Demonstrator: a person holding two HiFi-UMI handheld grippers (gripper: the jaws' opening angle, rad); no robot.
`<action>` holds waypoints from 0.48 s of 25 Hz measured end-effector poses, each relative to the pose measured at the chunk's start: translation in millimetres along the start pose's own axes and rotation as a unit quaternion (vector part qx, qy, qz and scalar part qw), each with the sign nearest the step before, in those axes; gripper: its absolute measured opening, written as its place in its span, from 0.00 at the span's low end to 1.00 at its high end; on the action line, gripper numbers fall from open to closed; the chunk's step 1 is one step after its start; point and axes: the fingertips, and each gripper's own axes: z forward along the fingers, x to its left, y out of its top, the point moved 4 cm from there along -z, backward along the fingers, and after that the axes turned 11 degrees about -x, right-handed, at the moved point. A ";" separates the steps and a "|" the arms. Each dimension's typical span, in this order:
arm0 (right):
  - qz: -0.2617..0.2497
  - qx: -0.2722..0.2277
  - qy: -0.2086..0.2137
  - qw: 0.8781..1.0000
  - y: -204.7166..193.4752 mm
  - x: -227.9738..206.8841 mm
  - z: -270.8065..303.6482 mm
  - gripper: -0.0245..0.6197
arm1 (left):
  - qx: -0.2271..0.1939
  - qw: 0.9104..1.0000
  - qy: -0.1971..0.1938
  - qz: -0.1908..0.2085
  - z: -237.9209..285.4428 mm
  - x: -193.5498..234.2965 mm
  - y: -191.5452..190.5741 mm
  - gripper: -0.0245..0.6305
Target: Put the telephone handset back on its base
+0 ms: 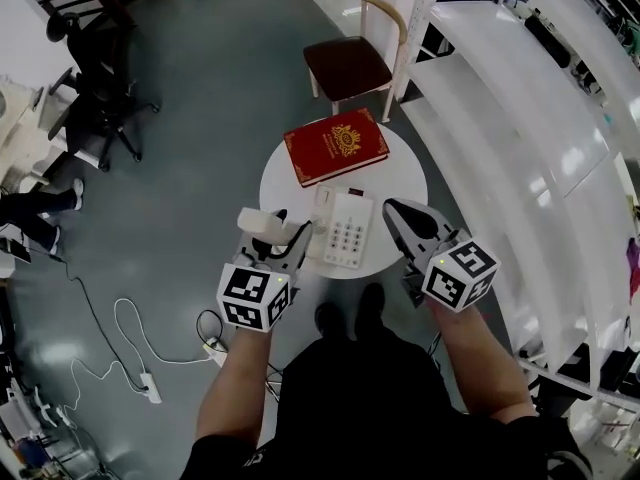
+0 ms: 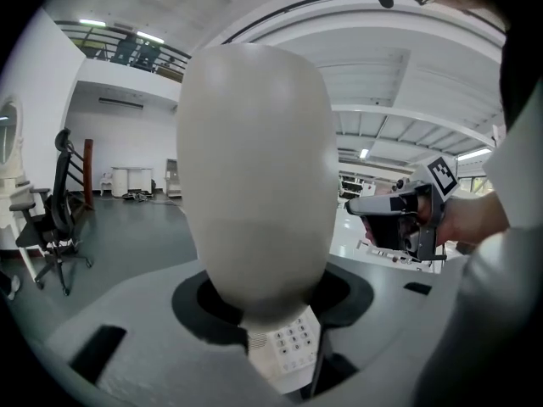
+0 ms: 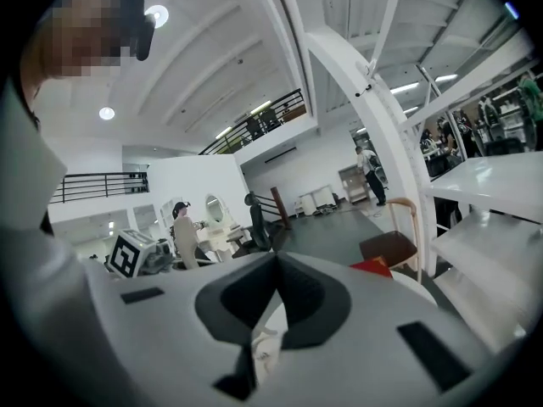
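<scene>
The cream telephone handset (image 1: 262,222) stands upright in my left gripper (image 1: 282,236), whose jaws are shut on it, at the left edge of the round white table (image 1: 400,173). It fills the middle of the left gripper view as a tall rounded handset (image 2: 254,176). The white telephone base (image 1: 345,230) with its keypad lies on the table just right of the handset, and its keys show below the jaws as the base (image 2: 287,346). My right gripper (image 1: 397,215) hovers at the base's right side, jaws together, holding nothing.
A red book (image 1: 335,145) lies at the table's far side. A wooden chair (image 1: 352,60) stands beyond it. White shelving (image 1: 520,118) runs along the right. An office chair (image 1: 95,78) and floor cables (image 1: 125,338) are to the left.
</scene>
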 end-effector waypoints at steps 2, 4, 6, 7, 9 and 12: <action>-0.005 0.006 -0.006 1.000 -5.7 10.8 -0.7 0.05 | 0.001 1.000 -0.014 0.006 -7.4 -1.1 -3.3 0.34; -0.011 0.011 -0.012 1.000 -10.2 20.6 -2.3 0.05 | 0.002 1.000 -0.029 0.013 -15.5 -4.6 -7.9 0.34; -0.014 0.010 -0.019 1.000 -12.8 28.9 -6.3 0.05 | 0.004 0.999 -0.039 0.014 -23.7 -8.6 -15.1 0.34; -0.014 0.011 -0.021 1.000 -14.5 32.7 -8.7 0.05 | 0.005 0.999 -0.042 0.013 -27.5 -10.0 -19.8 0.34; -0.012 0.017 -0.023 1.000 -19.9 39.2 -13.7 0.05 | 0.010 0.999 -0.041 0.005 -33.7 -11.1 -30.0 0.34; -0.012 0.028 -0.028 0.999 -23.7 43.3 -20.6 0.05 | 0.016 0.999 -0.041 -0.007 -36.6 -12.1 -40.0 0.34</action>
